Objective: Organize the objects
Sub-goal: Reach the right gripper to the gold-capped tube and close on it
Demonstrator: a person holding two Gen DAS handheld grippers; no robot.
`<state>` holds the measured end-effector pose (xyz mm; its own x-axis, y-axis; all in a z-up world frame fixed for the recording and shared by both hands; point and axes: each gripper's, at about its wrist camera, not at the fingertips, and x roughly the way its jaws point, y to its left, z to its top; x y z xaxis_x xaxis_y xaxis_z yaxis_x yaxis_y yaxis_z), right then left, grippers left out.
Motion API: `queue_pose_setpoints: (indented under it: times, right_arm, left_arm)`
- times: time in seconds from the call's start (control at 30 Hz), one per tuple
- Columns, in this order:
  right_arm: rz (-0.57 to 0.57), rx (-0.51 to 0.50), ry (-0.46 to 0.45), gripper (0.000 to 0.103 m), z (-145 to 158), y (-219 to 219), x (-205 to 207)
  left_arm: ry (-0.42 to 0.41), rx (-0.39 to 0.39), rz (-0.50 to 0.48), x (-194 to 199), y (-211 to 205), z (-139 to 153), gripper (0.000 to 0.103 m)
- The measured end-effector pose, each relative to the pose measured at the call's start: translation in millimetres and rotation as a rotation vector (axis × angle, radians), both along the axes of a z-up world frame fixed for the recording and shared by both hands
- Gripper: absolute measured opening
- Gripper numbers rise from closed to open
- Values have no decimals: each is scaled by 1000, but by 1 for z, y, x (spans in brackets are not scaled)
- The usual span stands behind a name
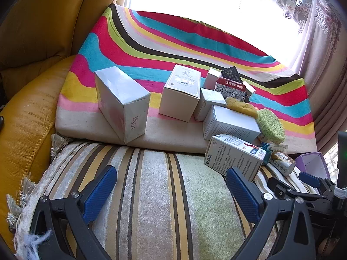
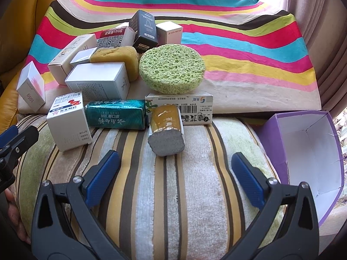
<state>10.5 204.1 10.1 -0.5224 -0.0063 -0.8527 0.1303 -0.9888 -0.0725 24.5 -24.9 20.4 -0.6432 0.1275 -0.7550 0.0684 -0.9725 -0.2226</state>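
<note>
Item: loose boxes and sponges heaped on cushions, one purple box (image 2: 308, 149) to fill, nothing picked yet.

My left gripper (image 1: 171, 186) and right gripper (image 2: 175, 173) both hang wide apart over the striped seat cushion (image 2: 164, 195), holding nothing. The purple box lies tipped on its side at my right, white inside, nothing in it. Risks, as I judge them: the green round sponge (image 2: 172, 69) leans on the stack and may roll if I disturb a neighbour; the gold-wrapped block (image 2: 167, 133) sits on soft pile and could topple; the tipped box may slide when loaded.
</note>
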Motion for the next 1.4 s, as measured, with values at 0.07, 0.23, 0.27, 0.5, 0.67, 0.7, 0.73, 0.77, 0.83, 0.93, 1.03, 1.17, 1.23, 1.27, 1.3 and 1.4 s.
queue_pose_setpoints:
  times: [0.07,0.23,0.27,0.5,0.67,0.7,0.73,0.77,0.83,0.93,1.03,1.17,1.23,1.27,1.3,1.4]
  right_arm:
    - [3,-3,-5,103,0,0,-1]
    - [8,-69,-14,103,1,9,-2]
    - [15,-71,-17,103,1,10,-2]
    - [54,-147,-25,103,5,25,-1]
    - [28,-211,14,103,10,33,3]
    - [25,-223,22,103,10,34,4]
    - [22,-230,29,103,10,35,5]
    - [17,-232,34,103,11,36,5]
    - [8,-225,40,103,11,37,5]
    - [-6,-202,59,101,14,36,6]
    - [24,-179,67,93,16,29,5]
    - [59,-124,60,78,16,20,3]
    - [69,-103,51,69,16,17,0]
    - [75,-95,50,64,16,16,-2]
    - [83,-90,49,62,16,15,-3]
    - [110,-83,43,54,17,12,-6]
  left_arm:
    - [6,22,4,1,-2,0,102]
    - [-3,9,6,1,2,-3,102]
    - [-2,10,5,1,2,-3,102]
    - [0,24,2,3,-1,-5,102]
    - [25,52,-20,7,-3,-3,102]
    - [31,58,-28,8,-3,-2,102]
    - [37,66,-35,9,-3,-2,102]
    - [41,73,-41,9,-3,-1,102]
    - [46,81,-44,10,-4,-1,102]
    - [49,87,-46,10,-4,-1,102]
    - [57,92,-62,11,-3,0,102]
    - [80,71,-89,15,5,8,102]
    - [95,58,-113,17,12,13,102]
    - [97,57,-125,17,15,15,102]
    - [97,59,-136,17,18,16,102]
    - [89,74,-186,14,28,17,102]
